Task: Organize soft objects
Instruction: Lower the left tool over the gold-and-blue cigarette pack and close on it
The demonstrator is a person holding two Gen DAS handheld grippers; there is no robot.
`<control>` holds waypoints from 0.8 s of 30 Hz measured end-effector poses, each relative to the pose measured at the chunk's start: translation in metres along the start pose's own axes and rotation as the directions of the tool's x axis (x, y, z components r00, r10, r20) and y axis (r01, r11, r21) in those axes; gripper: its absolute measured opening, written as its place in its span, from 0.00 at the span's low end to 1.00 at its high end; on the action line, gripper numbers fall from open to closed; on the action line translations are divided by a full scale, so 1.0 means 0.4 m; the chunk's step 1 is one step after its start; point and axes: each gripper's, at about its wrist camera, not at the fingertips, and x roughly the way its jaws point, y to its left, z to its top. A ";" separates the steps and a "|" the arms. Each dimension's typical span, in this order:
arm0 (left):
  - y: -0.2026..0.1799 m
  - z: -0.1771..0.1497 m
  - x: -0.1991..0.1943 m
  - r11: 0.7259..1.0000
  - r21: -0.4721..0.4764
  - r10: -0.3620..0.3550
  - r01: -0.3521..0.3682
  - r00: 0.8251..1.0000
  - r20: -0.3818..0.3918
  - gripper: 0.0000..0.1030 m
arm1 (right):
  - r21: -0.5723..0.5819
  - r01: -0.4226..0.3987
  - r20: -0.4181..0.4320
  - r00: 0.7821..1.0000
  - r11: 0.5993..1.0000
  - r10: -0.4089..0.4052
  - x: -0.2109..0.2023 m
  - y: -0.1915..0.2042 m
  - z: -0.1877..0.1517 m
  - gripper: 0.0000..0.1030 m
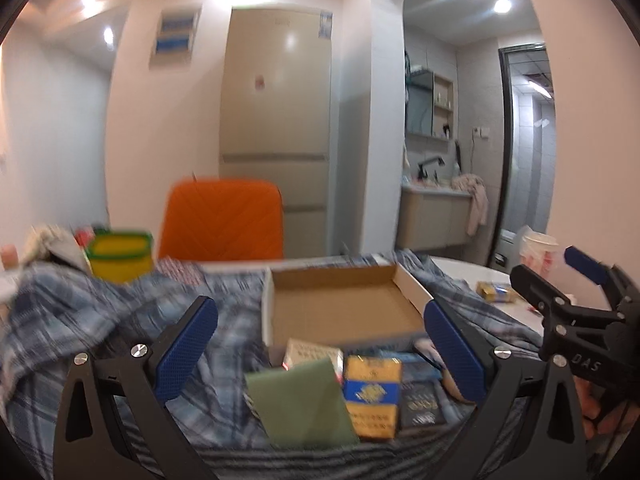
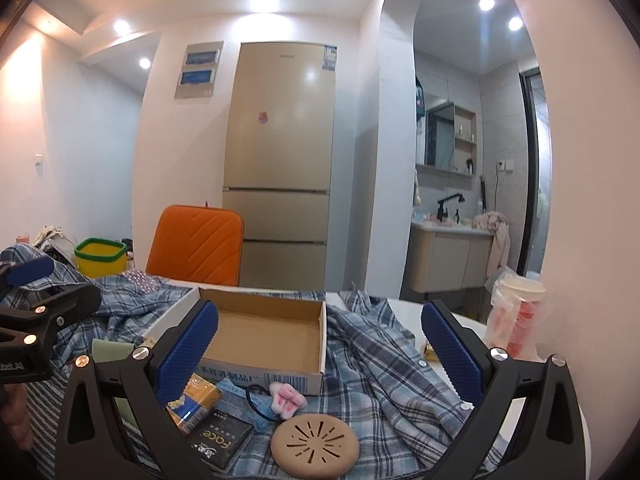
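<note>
**Open box amid clutter**

Both the left tongs and right tongs gape wide, empty. The blue plaid shirt sprawls over the surface around the shallow cardboard box; the yellow-and-blue packet, green cloth square and round beige perforated disc crowd the box's near side.

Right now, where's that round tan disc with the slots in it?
In the right wrist view the round tan disc lies low centre on the plaid cloth, just below the pink bunny hair tie and the cardboard box.
</note>
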 end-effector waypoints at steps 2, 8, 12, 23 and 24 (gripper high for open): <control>0.008 -0.002 0.019 0.999 -0.035 -0.017 0.015 0.997 -0.072 0.99 | 0.028 -0.012 -0.051 0.999 1.000 0.013 0.018 -0.017 0.001 0.99; -0.005 -0.038 0.073 1.000 0.001 0.024 -0.025 0.978 -0.206 0.96 | 0.071 -0.023 -0.236 0.971 0.997 0.039 0.094 -0.046 -0.029 0.92; -0.003 -0.055 0.109 1.000 -0.004 -0.014 0.014 0.959 -0.282 0.85 | 0.076 -0.037 -0.291 0.955 0.996 0.058 0.116 -0.046 -0.049 0.92; -0.033 -0.080 0.153 0.976 -0.016 -0.207 0.219 0.894 -0.397 0.36 | 0.090 -0.066 -0.329 0.940 0.994 0.092 0.130 -0.039 -0.070 0.92; -0.034 -0.083 0.158 0.976 -0.018 -0.205 0.217 0.890 -0.407 0.36 | 0.090 -0.068 -0.330 0.939 0.994 0.094 0.132 -0.037 -0.070 0.92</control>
